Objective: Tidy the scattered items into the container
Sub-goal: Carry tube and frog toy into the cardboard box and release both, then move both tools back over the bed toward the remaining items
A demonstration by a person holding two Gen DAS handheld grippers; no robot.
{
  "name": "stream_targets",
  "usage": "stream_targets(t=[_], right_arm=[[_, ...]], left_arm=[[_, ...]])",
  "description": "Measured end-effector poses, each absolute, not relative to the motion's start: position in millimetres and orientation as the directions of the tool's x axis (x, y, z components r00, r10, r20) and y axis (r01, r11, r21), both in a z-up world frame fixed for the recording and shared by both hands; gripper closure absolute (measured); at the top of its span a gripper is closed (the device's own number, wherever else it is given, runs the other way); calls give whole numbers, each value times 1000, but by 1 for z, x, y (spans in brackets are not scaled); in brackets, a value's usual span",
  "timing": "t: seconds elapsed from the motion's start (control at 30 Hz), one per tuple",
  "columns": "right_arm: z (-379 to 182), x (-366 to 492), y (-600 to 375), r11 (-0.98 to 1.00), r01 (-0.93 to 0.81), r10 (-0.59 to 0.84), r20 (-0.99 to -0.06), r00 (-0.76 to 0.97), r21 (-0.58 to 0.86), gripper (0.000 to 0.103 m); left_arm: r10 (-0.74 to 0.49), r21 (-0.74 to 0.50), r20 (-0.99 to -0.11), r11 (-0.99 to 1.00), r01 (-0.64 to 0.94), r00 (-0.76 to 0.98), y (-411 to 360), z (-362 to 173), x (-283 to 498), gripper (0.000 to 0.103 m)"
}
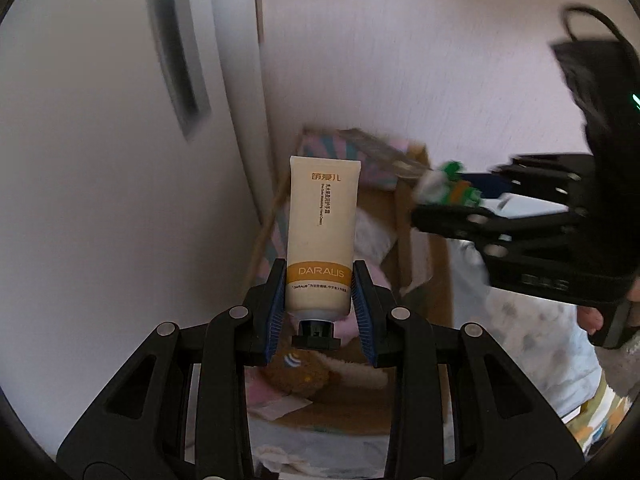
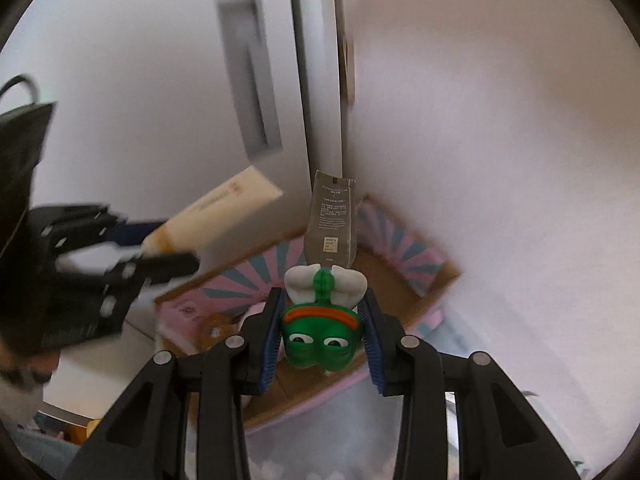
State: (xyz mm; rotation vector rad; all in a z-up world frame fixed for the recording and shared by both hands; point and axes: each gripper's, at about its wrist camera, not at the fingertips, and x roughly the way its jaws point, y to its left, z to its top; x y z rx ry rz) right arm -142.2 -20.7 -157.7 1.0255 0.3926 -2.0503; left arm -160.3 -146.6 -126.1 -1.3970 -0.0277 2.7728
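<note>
The left gripper is clamping a cream hand cream tube near its capped end, its blue pads pressing on both sides of the orange band printed DARALIS. The tube is standing up past the fingertips with its flat crimped end farthest from the claw and its black cap sitting back between the fingers. Beyond and below the tube, the cardboard box is lying open against the white wall, its flaps printed with pink and blue stripes; soft pale items and a brown plush toy are lying inside it.

The right gripper is holding a green frog figure upside down between its blue pads, the frog's eyes facing the camera, its orange-red mouth above them and its white shoes pointing away from the claw. Just ahead of those shoes, a grey-brown tube with printed text is standing upright inside the box, close to the corner of the wall. To the left of this claw, the left gripper is appearing blurred, the cream tube angling out of it.
</note>
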Motion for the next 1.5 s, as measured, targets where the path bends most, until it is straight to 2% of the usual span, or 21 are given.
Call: stream_targets(t=[0.2, 0.47, 0.57, 0.6, 0.63, 0.73, 1.17, 1.3, 1.5], right_arm=[[-222, -165, -68, -632, 773, -416, -866, -276, 57, 69], [-247, -171, -78, -630, 775, -369, -896, -247, 47, 69], [-249, -172, -80, -634, 773, -351, -904, -243, 39, 68], [-249, -171, -79, -633, 773, -352, -903, -247, 36, 66], [-247, -172, -77, -639, 769, -351, -901, -256, 31, 63], [-240, -173, -69, -662, 748, -368, -890, -268, 48, 56], [-189, -141, 12, -759, 644, -430, -815, -389, 93, 56], [-163, -121, 53, -795, 597, -442, -777, -449, 107, 56], [-124, -82, 135, -873, 482, -374, -743, -555, 80, 56]], left_arm=[[61, -45, -847, -998, -42, -528, -147, -171, -184, 74], [75, -63, -862, -997, -41, -502, -140, -185, -196, 72], [66, -68, -862, -998, -13, -502, -142, -183, -198, 32], [54, -63, -860, -998, -1, -507, -144, -181, -198, 21], [66, -77, -856, -997, 1, -513, -146, -178, -197, 18], [98, -122, -843, -992, 12, -528, -152, -167, -192, 17], [69, -61, -808, -998, -33, -585, -146, -118, -155, 16], [89, -54, -779, -996, -75, -621, -126, -92, -148, 11], [135, -30, -743, -985, -169, -655, -86, -60, -144, 10]])
